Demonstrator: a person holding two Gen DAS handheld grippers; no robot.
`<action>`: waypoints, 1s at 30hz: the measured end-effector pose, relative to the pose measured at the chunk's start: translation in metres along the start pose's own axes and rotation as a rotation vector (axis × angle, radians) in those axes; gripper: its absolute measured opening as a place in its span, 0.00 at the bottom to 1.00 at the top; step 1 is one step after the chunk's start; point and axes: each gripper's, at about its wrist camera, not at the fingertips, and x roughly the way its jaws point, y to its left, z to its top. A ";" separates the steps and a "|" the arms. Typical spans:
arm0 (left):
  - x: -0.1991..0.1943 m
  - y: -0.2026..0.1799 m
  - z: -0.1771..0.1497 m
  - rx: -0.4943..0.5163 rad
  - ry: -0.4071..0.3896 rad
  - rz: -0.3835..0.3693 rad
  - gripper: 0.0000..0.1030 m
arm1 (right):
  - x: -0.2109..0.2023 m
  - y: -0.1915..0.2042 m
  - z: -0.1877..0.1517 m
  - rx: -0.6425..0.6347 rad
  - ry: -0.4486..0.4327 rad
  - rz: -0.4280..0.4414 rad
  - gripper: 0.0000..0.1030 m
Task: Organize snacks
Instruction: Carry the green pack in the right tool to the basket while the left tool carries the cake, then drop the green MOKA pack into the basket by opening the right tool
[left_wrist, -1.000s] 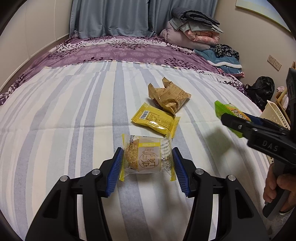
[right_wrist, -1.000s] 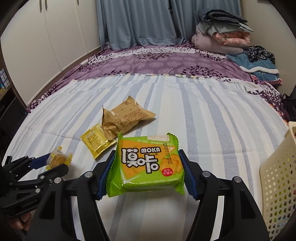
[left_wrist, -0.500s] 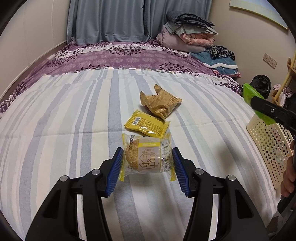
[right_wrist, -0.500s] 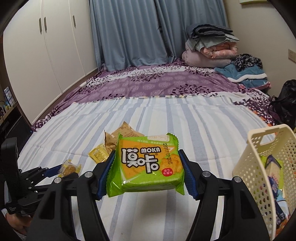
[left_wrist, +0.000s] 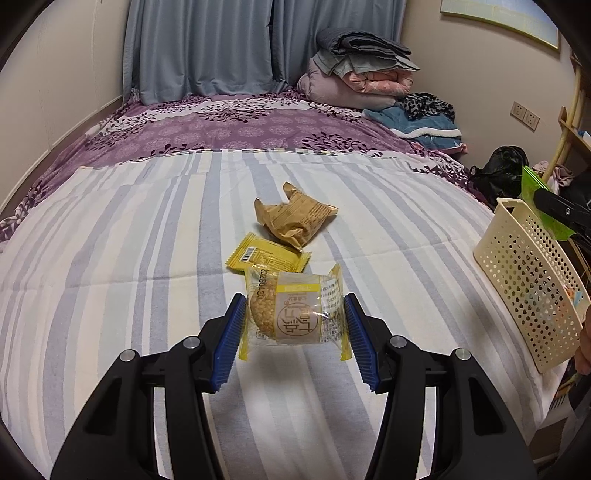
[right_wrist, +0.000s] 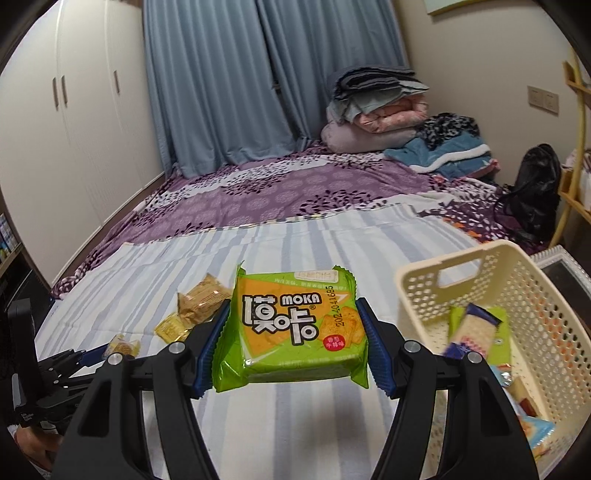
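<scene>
**Inspector A:** Left gripper (left_wrist: 293, 325): both blue pads pressed against the ends of a clear-wrapped round cake (left_wrist: 293, 308), held clear of the striped bedsheet (left_wrist: 110, 258). Condition: clamped on the cake.

**Inspector B:** Confirmed. Right gripper (right_wrist: 291, 339): jaws closed against the sides of a green MOKA cracker pack (right_wrist: 291, 326), label up, lifted off the bed.

**Inspector A:** Outward from the left gripper, at twelve o'clock just past the cake: a yellow sachet (left_wrist: 267, 256) flat on the sheet. Beyond it, same bearing, a crumpled brown wrapper (left_wrist: 295, 218), its edge touching the sachet.

**Inspector B:** In the right wrist view those two lie at ten o'clock of the green pack. The cream perforated basket (right_wrist: 461, 266) stands at three o'clock of the right gripper, at the bed's edge. Inside it: several packets, one a blue-ended wafer pack (right_wrist: 474, 332); the rest are too blurred to identify.

**Inspector A:** In the left wrist view the basket sits at three o'clock, with the green pack above its far rim.

**Inspector B:** Far background, twelve to one o'clock: folded bedding (right_wrist: 376, 110) stacked against the blue curtains (right_wrist: 221, 92).
</scene>
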 end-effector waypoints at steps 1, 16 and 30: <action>-0.001 -0.002 0.000 0.004 -0.001 -0.003 0.54 | -0.003 -0.007 -0.001 0.012 -0.004 -0.015 0.63; -0.005 -0.030 0.008 0.054 -0.013 -0.036 0.54 | -0.033 -0.094 -0.007 0.118 -0.022 -0.212 0.64; -0.006 -0.056 0.019 0.104 -0.022 -0.062 0.54 | -0.051 -0.120 -0.018 0.193 -0.041 -0.265 0.76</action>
